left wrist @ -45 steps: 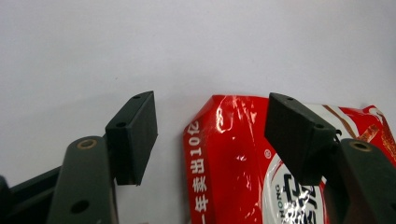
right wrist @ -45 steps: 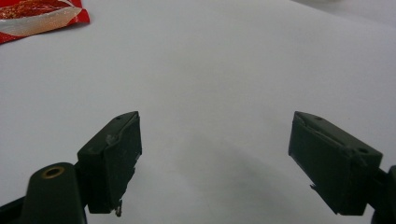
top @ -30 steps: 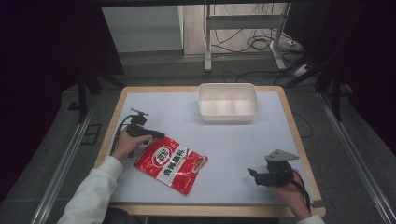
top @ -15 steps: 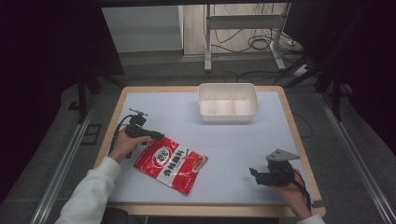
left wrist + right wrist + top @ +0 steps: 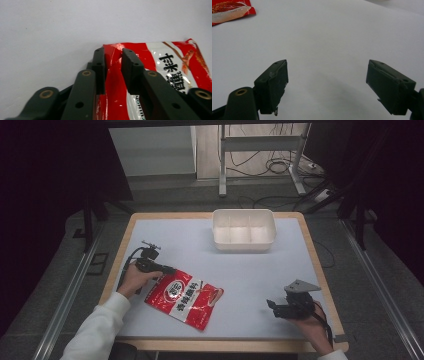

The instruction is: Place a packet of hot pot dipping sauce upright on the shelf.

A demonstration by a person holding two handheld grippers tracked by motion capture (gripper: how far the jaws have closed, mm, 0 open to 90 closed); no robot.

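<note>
A red and white snack bag (image 5: 183, 297) lies flat on the left half of the pale table mat. My left gripper (image 5: 169, 270) is at the bag's upper left corner. In the left gripper view the two black jaws (image 5: 113, 65) stand close together, with the bag's (image 5: 160, 67) crumpled red edge pinched between them. My right gripper (image 5: 271, 305) rests low near the front right of the table, pointing left toward the bag. Its jaws (image 5: 327, 85) are wide apart over bare mat with nothing between them, and a corner of the bag (image 5: 230, 8) shows far off.
A white rectangular tub (image 5: 244, 249) with inner dividers stands at the back centre of the mat. The table's wooden rim (image 5: 320, 270) frames the mat. Beyond the table are a dark floor, cables and a metal stand.
</note>
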